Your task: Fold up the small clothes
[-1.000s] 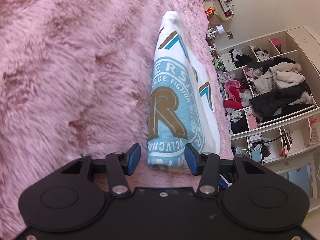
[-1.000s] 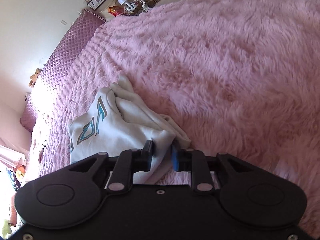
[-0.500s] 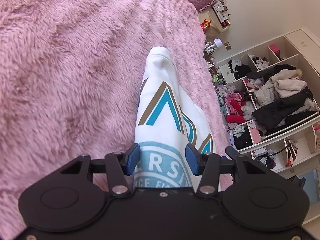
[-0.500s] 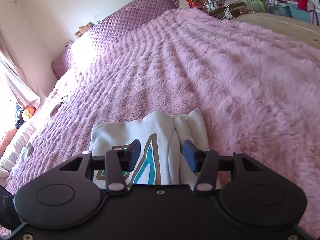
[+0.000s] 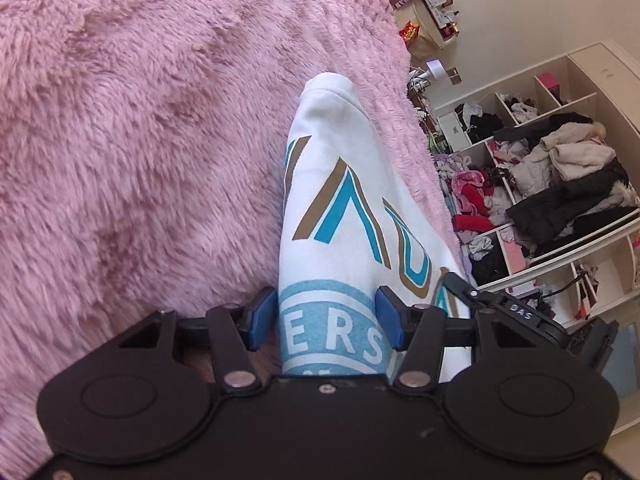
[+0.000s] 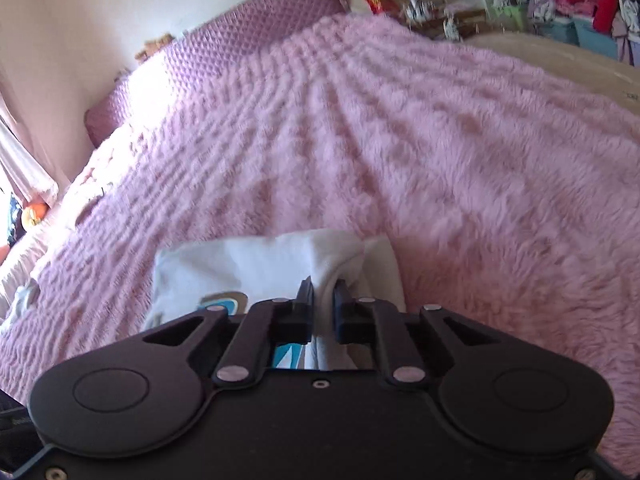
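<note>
**White shirt on the fuzzy pink bed**

Pink and fluffy, the blanket [image 5: 160,140] covers the whole bed in the left wrist view. A white shirt [image 5: 340,208] with blue and brown shapes lies folded in a long strip near the bed's right edge. The left gripper [image 5: 326,318] hangs over the near end of the shirt. Its jaws are opening, and the blue pads [image 5: 264,316] stand on each side of the round blue print (with the letters E, R, S), not pressing it. Past the edge of the bed stand white shelves [image 5: 560,200] stuffed with clothes.

In the right wrist view the same shirt [image 6: 256,264] lies on the blanket [image 6: 440,140], at the near part of the bed. The right gripper [image 6: 323,308] is closing its jaws, and they pinch a raised fold of white cloth between them. A purple headboard [image 6: 240,44] stands at the far end.
</note>
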`<action>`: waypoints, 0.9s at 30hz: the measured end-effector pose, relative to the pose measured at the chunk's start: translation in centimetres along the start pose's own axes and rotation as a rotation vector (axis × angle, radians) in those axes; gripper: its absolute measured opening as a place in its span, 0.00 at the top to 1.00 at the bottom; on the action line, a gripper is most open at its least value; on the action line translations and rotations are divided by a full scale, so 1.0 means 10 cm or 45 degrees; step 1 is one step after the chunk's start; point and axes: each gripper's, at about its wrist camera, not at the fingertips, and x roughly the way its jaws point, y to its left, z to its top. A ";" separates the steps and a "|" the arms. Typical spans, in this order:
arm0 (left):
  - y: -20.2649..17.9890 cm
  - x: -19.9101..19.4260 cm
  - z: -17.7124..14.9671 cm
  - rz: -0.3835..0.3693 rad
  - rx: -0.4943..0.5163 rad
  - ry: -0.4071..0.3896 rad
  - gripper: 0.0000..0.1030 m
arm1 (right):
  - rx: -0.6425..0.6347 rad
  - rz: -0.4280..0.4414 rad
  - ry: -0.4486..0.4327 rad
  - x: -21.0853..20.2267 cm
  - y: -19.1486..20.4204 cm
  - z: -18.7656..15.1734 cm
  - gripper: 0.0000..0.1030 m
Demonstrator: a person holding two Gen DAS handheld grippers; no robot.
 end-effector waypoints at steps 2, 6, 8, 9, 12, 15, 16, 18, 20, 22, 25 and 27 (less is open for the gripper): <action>-0.01 -0.02 0.02 0.008 -0.007 0.013 0.47 | 0.018 0.012 0.058 0.13 -0.13 -0.03 0.90; -0.09 -0.30 -0.09 0.039 0.063 0.023 0.47 | 0.173 0.066 -0.009 -0.35 -0.22 -0.07 0.65; -0.12 -0.54 -0.24 0.032 0.107 0.032 0.47 | 0.164 0.114 -0.067 -0.73 -0.23 -0.24 0.56; -0.13 -0.65 -0.34 0.036 0.136 0.033 0.47 | 0.156 0.111 -0.083 -0.89 -0.22 -0.33 0.54; -0.17 -0.91 -0.67 0.070 0.214 0.094 0.46 | 0.080 0.032 -0.094 -1.31 -0.19 -0.71 0.52; -0.21 -1.01 -1.01 0.145 0.298 0.156 0.46 | 0.037 -0.076 -0.058 -1.50 -0.16 -1.01 0.52; -0.23 -1.02 -1.09 0.179 0.331 0.153 0.47 | 0.026 -0.098 -0.050 -1.53 -0.14 -1.08 0.52; -0.30 -1.00 -1.22 0.244 0.408 0.124 0.47 | 0.003 -0.125 -0.038 -1.56 -0.10 -1.18 0.51; -0.39 -1.01 -1.34 0.304 0.541 0.036 0.49 | -0.023 -0.145 -0.050 -1.58 -0.07 -1.24 0.49; -0.48 -0.99 -1.41 0.344 0.630 -0.012 0.51 | -0.036 -0.160 -0.057 -1.59 -0.05 -1.24 0.48; -0.54 -0.89 -1.46 0.377 0.678 -0.011 0.53 | -0.020 -0.174 -0.057 -1.59 -0.04 -1.24 0.46; -0.57 -0.81 -1.46 0.397 0.677 0.012 0.61 | -0.009 -0.187 -0.058 -1.57 -0.05 -1.25 0.46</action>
